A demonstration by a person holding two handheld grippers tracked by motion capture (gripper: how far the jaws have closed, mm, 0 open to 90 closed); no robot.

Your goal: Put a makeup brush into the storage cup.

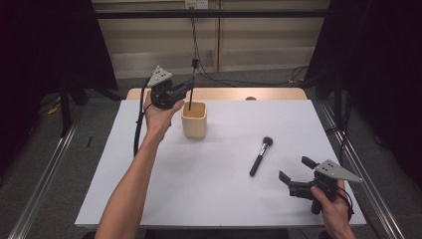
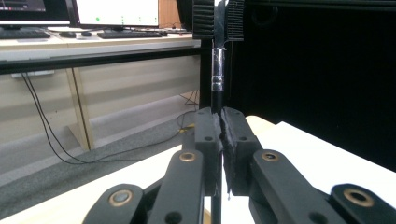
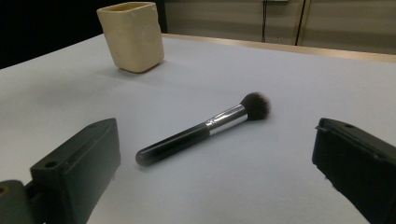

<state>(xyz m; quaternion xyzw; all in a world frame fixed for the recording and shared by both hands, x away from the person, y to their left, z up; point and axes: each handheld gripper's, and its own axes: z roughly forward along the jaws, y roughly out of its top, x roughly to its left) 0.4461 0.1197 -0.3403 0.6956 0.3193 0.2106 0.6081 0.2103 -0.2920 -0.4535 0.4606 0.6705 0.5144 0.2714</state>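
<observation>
Holding: left tongs point(image 1: 186, 89) clenched on thin black stick point(image 2: 217, 70), upright over cream square cup point(image 1: 194, 119)
R tongs point(image 1: 293, 168): released, nr black-handled makeup brush point(image 3: 205, 128) lying on white table point(image 1: 209, 169)

A white rectangular table point(image 1: 209, 194) with a pale wooden far edge carries a cream square-sided cup point(image 1: 194, 119) at about eleven o'clock, and a black-handled, silver-collared makeup brush point(image 1: 261, 156) lying flat toward four o'clock.
</observation>
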